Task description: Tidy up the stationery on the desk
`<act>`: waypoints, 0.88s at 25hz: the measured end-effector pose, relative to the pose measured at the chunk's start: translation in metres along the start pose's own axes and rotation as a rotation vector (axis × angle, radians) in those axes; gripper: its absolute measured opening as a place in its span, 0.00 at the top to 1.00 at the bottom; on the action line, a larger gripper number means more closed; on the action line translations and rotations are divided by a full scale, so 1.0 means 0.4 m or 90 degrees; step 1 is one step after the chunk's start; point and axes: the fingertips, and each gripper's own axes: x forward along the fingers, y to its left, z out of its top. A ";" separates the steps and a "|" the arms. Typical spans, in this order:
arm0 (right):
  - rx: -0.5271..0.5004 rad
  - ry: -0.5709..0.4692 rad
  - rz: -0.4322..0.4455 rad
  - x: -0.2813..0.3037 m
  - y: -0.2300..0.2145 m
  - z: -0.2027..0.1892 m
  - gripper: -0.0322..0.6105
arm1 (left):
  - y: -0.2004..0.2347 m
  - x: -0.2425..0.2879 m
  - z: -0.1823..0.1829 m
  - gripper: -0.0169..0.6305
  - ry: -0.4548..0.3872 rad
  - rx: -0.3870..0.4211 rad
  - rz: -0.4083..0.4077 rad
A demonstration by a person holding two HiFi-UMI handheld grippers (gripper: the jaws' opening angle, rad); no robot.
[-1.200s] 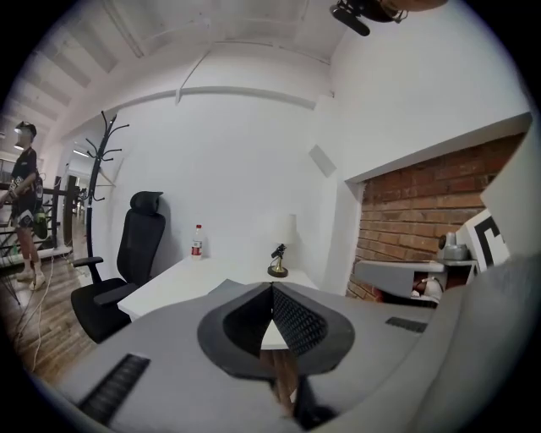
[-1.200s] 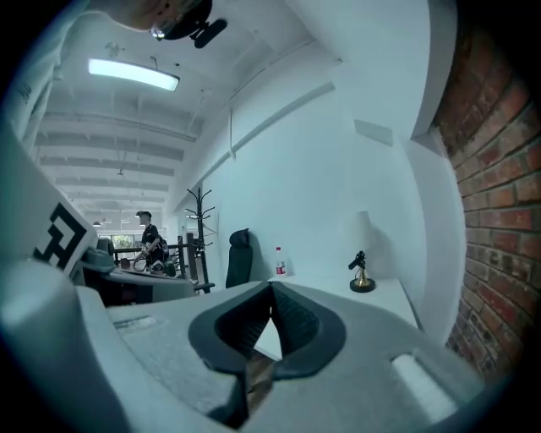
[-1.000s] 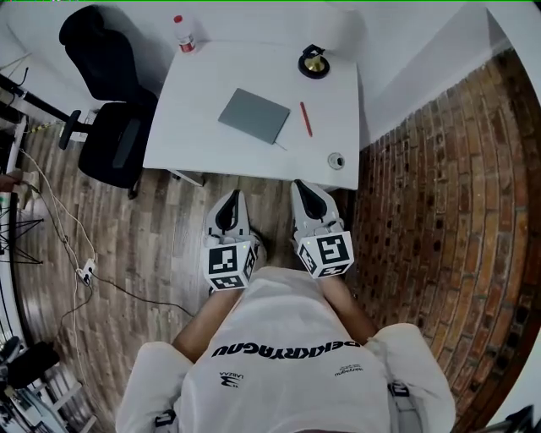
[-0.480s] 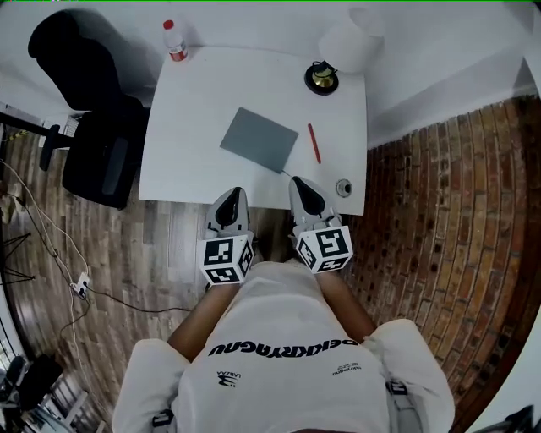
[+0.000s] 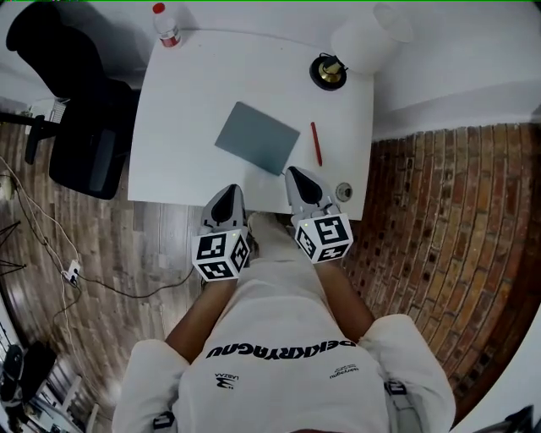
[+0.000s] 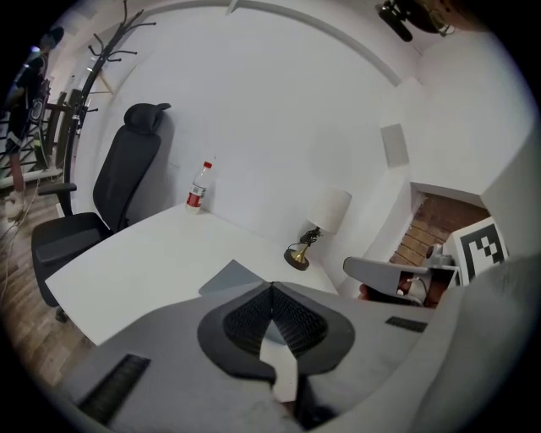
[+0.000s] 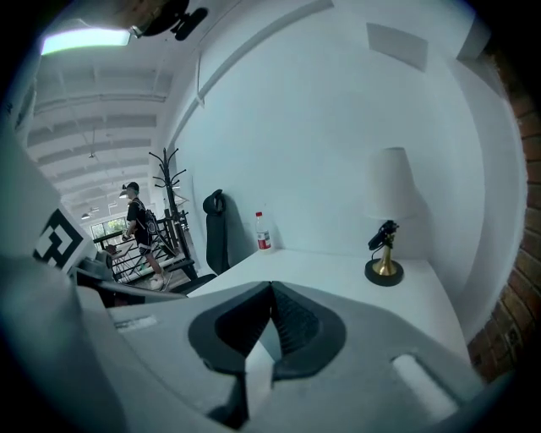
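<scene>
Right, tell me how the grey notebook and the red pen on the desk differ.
The grey notebook is a broad flat rectangle; the red pen is a thin stick. The notebook lies skewed to the edges of the desk; the pen runs almost square to the near edge. The notebook sits mid-desk, the pen to its right in the head view. Both lie flat, apart from each other.

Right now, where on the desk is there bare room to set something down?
Bare: desk left of notebook, and the back strip between bottle and lamp. Crowded: right side, with pen and small round item.
</scene>
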 end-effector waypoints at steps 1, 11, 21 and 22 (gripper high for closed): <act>0.002 0.009 0.009 0.019 -0.011 -0.009 0.95 | 0.004 0.017 -0.008 0.98 0.006 -0.010 0.004; -0.025 0.114 0.070 0.238 -0.123 -0.076 0.95 | 0.111 0.193 -0.088 0.98 0.084 -0.131 0.058; -0.064 0.221 0.129 0.400 -0.173 -0.175 0.85 | 0.168 0.333 -0.154 0.84 0.126 -0.258 0.075; -0.070 0.229 0.132 0.413 -0.179 -0.180 0.84 | 0.174 0.342 -0.160 0.83 0.128 -0.271 0.078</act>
